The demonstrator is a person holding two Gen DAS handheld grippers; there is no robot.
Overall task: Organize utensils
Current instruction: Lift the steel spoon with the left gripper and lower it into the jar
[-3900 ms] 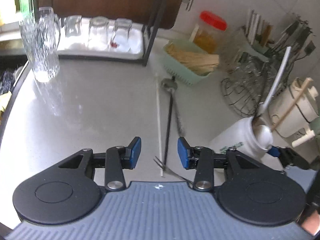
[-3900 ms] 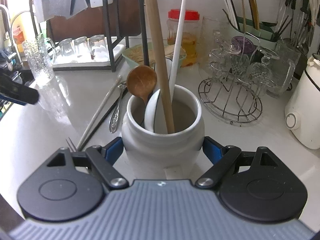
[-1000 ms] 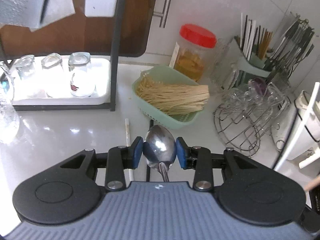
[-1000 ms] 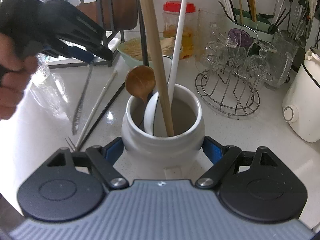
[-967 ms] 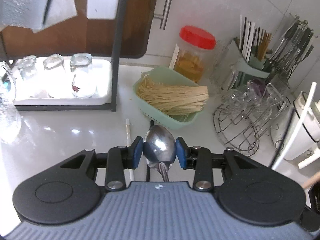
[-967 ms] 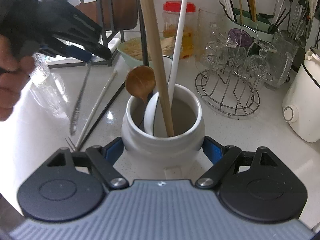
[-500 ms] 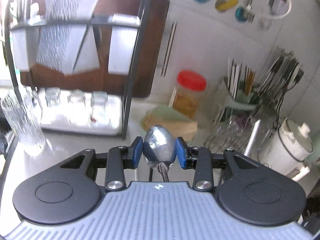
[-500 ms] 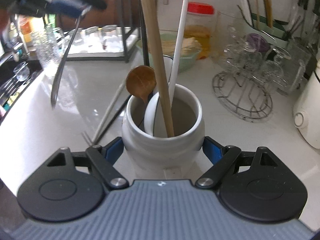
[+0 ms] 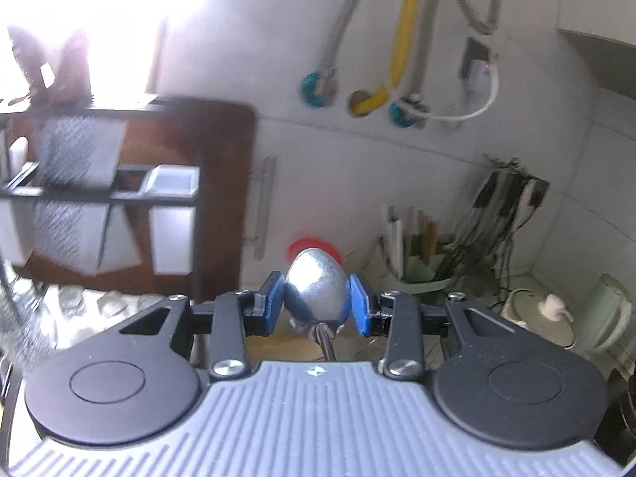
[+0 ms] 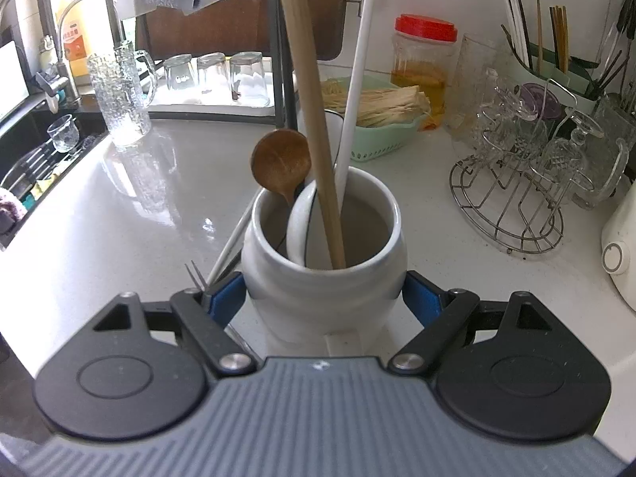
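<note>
My left gripper (image 9: 317,304) is shut on the bowl of a metal spoon (image 9: 317,288), held high above the counter; the spoon's handle drops out of sight under the gripper. In the right wrist view my right gripper (image 10: 324,298) is shut on a white ceramic utensil jar (image 10: 324,274) standing on the counter. Inside the jar are a wooden spoon (image 10: 282,165), a long wooden stick (image 10: 314,119), a white ladle (image 10: 302,230) and a long white handle (image 10: 355,87). A small fork (image 10: 195,272) and a white stick (image 10: 230,248) lie on the counter left of the jar.
Behind the jar sit a green basket of dry noodles (image 10: 381,119), a red-lidded jar (image 10: 423,63), a wire glass rack (image 10: 516,183) and a green chopstick holder (image 10: 548,71). A glass mug (image 10: 119,99), upturned glasses (image 10: 214,75) and a sink (image 10: 35,167) are on the left.
My left gripper has risen with the metal spoon and tilted up toward the wall, leaving the right wrist view. The right gripper has stayed on the jar.
</note>
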